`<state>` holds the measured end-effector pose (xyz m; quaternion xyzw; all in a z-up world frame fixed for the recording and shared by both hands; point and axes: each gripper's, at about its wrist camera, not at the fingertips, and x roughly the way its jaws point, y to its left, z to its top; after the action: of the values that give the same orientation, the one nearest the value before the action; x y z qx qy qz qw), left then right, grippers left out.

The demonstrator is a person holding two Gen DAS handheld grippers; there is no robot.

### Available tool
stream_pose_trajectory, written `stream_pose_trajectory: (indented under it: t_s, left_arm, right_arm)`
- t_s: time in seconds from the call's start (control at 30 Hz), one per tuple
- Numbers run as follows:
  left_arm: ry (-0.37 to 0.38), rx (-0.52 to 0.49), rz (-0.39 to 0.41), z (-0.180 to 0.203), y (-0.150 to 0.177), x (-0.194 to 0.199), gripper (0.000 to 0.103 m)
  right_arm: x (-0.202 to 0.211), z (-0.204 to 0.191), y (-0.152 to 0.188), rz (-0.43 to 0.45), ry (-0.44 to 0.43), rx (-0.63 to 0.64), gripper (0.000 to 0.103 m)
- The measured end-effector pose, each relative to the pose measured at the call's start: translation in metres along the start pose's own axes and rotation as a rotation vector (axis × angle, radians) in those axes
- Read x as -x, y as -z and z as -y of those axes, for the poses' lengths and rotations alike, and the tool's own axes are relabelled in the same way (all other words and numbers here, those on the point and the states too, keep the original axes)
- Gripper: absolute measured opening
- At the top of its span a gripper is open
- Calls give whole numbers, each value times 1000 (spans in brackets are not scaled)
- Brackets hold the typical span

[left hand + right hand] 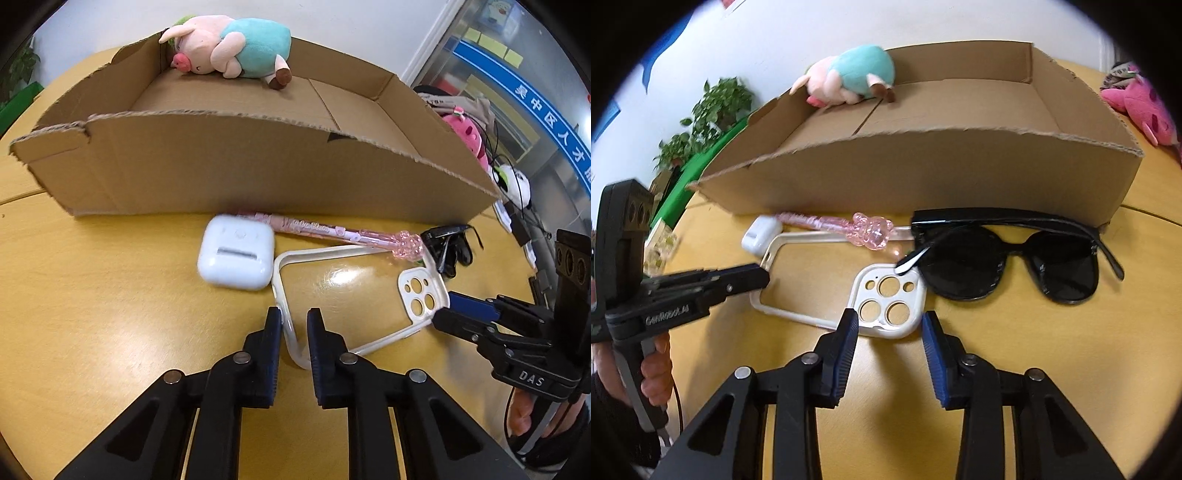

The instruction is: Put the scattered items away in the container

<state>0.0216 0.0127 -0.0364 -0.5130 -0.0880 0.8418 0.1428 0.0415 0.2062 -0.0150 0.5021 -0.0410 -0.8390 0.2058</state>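
Observation:
A clear phone case [351,284] [827,280] with a white rim lies on the yellow table in front of the cardboard box [236,166] [923,173]. My left gripper [293,323] is open, its jaws straddling the case's near rim. My right gripper [888,325] is open, at the case's camera-cutout corner. A white earbud case [236,253] [759,234], a pink pen [332,232] [849,227] and black sunglasses [1012,254] [448,245] lie beside it. A plush pig [229,46] [849,74] lies in the box.
A pink plush toy [467,138] [1141,103] and cables lie to the right of the box. Green plants [713,110] stand beyond the table's left edge. The table [92,314] [1071,350] is yellow wood.

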Motion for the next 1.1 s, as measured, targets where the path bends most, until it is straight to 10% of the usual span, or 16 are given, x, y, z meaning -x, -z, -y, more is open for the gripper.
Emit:
stream_pose_trajectory:
  t_s: [0.57,0.87,1.1]
  left_arm:
    - [37,-5,-10,-4,17,10,22]
    - [-18,-17,-12,-2,21,14,10]
    - [-14,-18,44,0,22,40,6]
  right_arm:
    - [7,-4,13,-13,-17,0,32]
    - [10,-8,18,-20,-14,12,29]
    - [31,-15,24,23,2,37,10]
